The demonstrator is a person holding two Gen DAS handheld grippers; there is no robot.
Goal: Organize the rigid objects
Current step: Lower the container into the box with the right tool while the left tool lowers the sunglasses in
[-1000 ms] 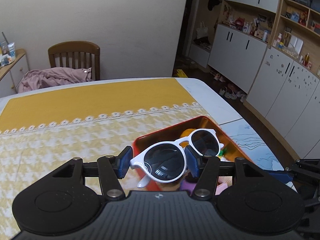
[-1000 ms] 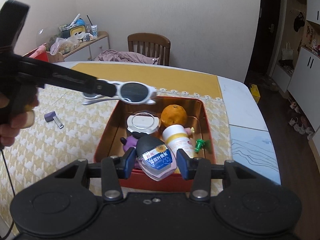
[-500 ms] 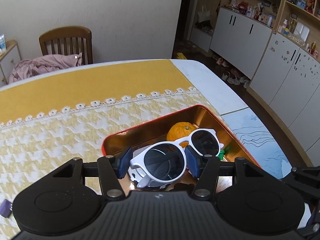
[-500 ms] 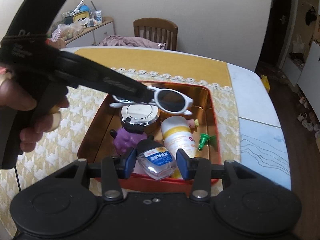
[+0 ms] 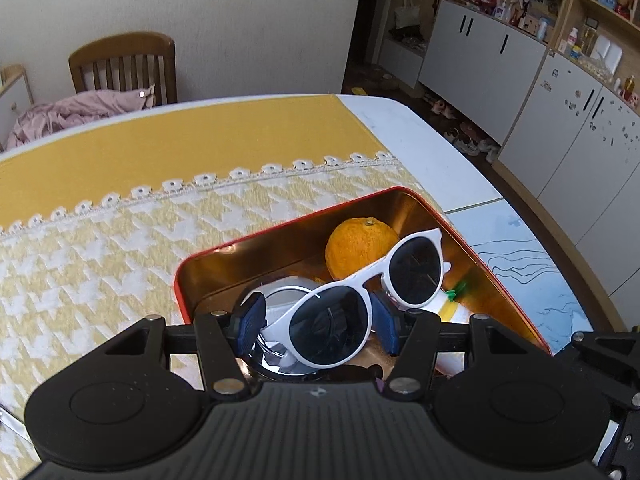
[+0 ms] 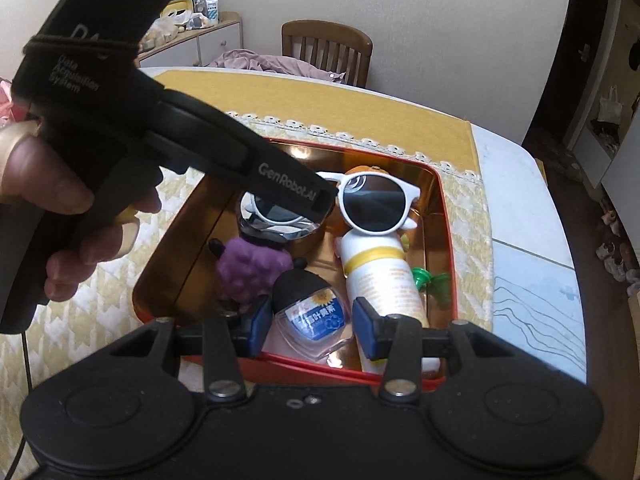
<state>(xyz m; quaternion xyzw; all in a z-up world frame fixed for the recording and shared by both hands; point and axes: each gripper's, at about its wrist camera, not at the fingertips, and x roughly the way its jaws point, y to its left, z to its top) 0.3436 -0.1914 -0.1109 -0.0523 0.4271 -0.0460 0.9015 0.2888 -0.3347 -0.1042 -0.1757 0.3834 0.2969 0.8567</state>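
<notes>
sunglasses lowered into the red tin

lowered since half a second ago, the white-framed round sunglasses now sit inside the red rectangular metal tin instead of above it. the left gripper has its blue pads spread a little wider than the near lens, with a gap showing beside the left pad, so whether they still pinch the frame cannot be told. one lens lies over the round chrome-lidded jar, the other over the top of the white bottle with a yellow band.

the right gripper hovers at the near edge of the tin, jaws spread and holding nothing; between them lies the clear flat bottle with a black cap and blue label.

beyond that bottle, inside the tin, are a bumpy purple toy toward the left wall and a small green plastic piece near the right wall. an orange rests toward the far right corner.

the tin sits on a yellow houndstooth cloth covering the table. past the table's far edge stands a wooden chair draped with pink fabric.
</notes>
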